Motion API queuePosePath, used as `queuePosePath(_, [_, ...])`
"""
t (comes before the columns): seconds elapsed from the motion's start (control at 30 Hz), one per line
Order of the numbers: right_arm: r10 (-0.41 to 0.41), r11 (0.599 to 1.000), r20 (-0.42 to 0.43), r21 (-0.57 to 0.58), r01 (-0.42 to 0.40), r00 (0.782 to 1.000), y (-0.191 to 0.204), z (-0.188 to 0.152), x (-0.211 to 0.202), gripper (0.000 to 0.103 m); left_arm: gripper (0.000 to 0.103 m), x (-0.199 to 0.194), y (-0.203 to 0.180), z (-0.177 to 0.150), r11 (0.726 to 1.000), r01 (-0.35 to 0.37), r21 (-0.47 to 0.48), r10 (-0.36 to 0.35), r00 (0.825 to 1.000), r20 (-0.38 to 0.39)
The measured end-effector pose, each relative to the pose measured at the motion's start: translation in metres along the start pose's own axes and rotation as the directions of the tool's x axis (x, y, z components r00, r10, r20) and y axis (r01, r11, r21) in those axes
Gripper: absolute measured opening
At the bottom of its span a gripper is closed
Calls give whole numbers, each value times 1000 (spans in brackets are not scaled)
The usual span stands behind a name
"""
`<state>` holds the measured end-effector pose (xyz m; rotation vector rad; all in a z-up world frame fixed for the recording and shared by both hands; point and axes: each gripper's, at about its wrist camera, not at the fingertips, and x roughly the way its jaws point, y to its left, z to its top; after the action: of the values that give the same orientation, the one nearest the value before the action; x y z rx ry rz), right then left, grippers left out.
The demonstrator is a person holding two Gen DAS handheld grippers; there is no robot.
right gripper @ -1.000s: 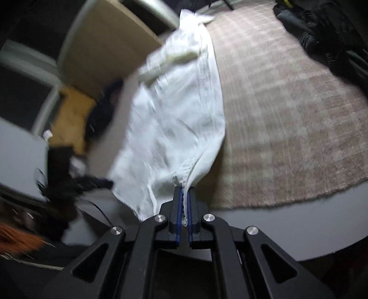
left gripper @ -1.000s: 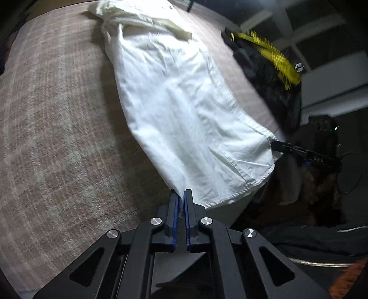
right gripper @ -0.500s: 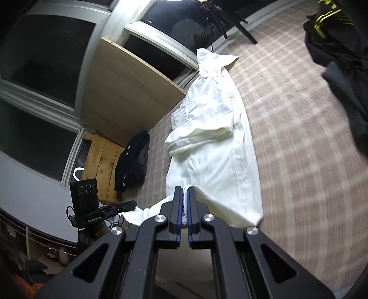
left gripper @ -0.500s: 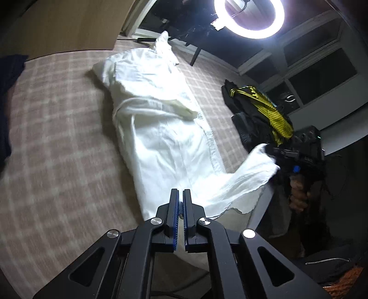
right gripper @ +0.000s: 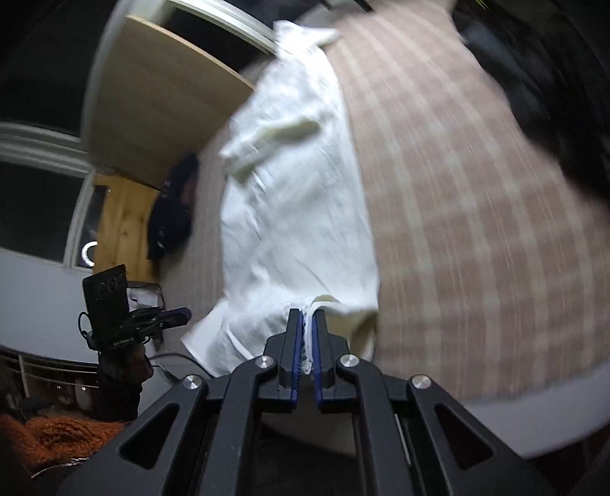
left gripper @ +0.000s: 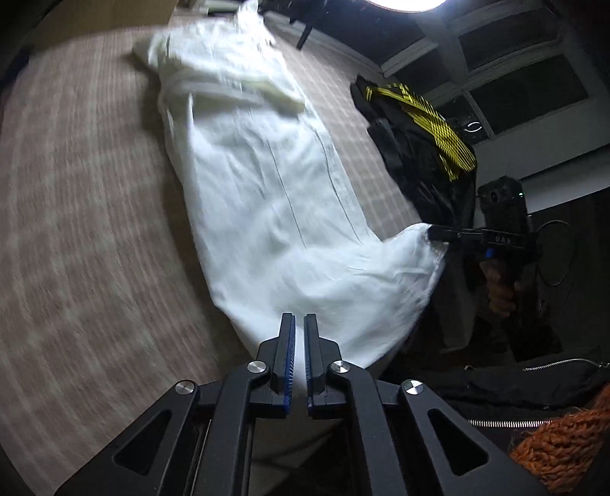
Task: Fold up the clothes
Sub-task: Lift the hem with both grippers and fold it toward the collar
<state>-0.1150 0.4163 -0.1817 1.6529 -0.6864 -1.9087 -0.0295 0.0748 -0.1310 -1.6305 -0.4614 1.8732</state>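
A long white shirt [left gripper: 267,183] lies lengthwise on the plaid bedcover [left gripper: 84,213], sleeves folded across its far end. My left gripper [left gripper: 298,320] is shut on the near hem, and white cloth shows between its blue pads. In the left wrist view, the right gripper [left gripper: 432,231] pinches the other hem corner, held up off the bed by a hand. In the right wrist view, my right gripper [right gripper: 308,316] is shut on bunched hem fabric of the shirt [right gripper: 293,213]. The left gripper [right gripper: 181,314] shows at the left, beside the far hem corner.
A black and yellow garment [left gripper: 419,126] lies on the bed's right side. A dark garment [right gripper: 171,213] lies at the left edge by a wooden panel [right gripper: 152,95]. An orange knit [left gripper: 564,438] is near me. A ring light [left gripper: 404,3] shines beyond the bed.
Both grippers have raised the hem off the bed's near edge and hold it spread between them. Both views are now blurred by motion, and the shirt looms closer than half a second ago.
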Motion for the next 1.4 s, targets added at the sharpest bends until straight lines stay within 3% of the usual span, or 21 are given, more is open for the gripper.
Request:
queuePosePath(0.03, [2, 1000, 0, 2, -2, 1000, -3, -5, -2, 17, 18, 3, 1, -7, 1000, -3, -11, 3, 1000, -5])
queuePosePath(0.07, [-30, 999, 17, -23, 30, 999, -3, -12, -5, 33, 22, 5, 2, -13, 1000, -14, -15, 13, 1000, -9])
queuePosePath(0.13, [-89, 993, 51, -71, 93, 995, -4, -25, -11, 55, 23, 12, 5, -27, 999, -18, -41, 17, 1000, -24])
queuePosePath(0.17, [-91, 991, 43, -90, 95, 995, -6, -27, -6, 55, 27, 15, 6, -32, 998, -10, -56, 8, 1000, -30])
queuePosePath(0.33, [-102, 977, 5, -186, 101, 995, -14, -32, 18, 56, 29, 27, 5, -51, 990, -114, -77, 114, 993, -4])
queuePosePath(0.43, [-110, 964, -19, -244, 103, 994, -19, -36, 32, 56, 35, 37, 0, -53, 986, -138, -96, 141, 990, 23])
queuePosePath(0.63, [-60, 921, -64, -388, 31, 996, -19, -45, 50, 56, 34, 62, -22, -51, 978, -200, -53, 202, 979, 29])
queuePosePath(0.7, [-53, 905, -76, -426, 16, 996, -16, -48, 54, 54, 28, 63, -21, -51, 977, -208, -52, 210, 977, 36])
queuePosePath(0.73, [-57, 899, -79, -437, 17, 995, -16, -49, 56, 43, 19, 64, -20, -50, 977, -203, -59, 205, 978, 34])
queuePosePath(0.77, [-55, 897, -91, -442, 9, 994, -17, -50, 57, 19, 4, 66, -18, -49, 978, -195, -70, 197, 980, 25])
queuePosePath(0.87, [4, 897, -110, -439, -52, 994, -12, -49, 51, 8, 4, 56, -17, -49, 981, -180, -78, 184, 982, 47])
queuePosePath(1.0, [147, 896, -57, -415, -157, 987, 7, -41, 12, 7, 4, 12, -29, -46, 988, -134, -74, 144, 978, 154])
queuePosePath(1.07, [183, 898, -37, -401, -182, 982, 11, -38, -4, 7, 4, 2, -32, -46, 990, -123, -63, 132, 977, 165])
queuePosePath(1.2, [180, 912, -38, -369, -181, 983, 9, -38, -6, 7, 4, -14, -37, -45, 994, -102, -41, 107, 979, 175])
queuePosePath(1.4, [197, 958, -81, -195, -210, 977, -13, -37, 17, 7, 4, 8, -25, -31, 996, -67, -65, 73, 992, 102])
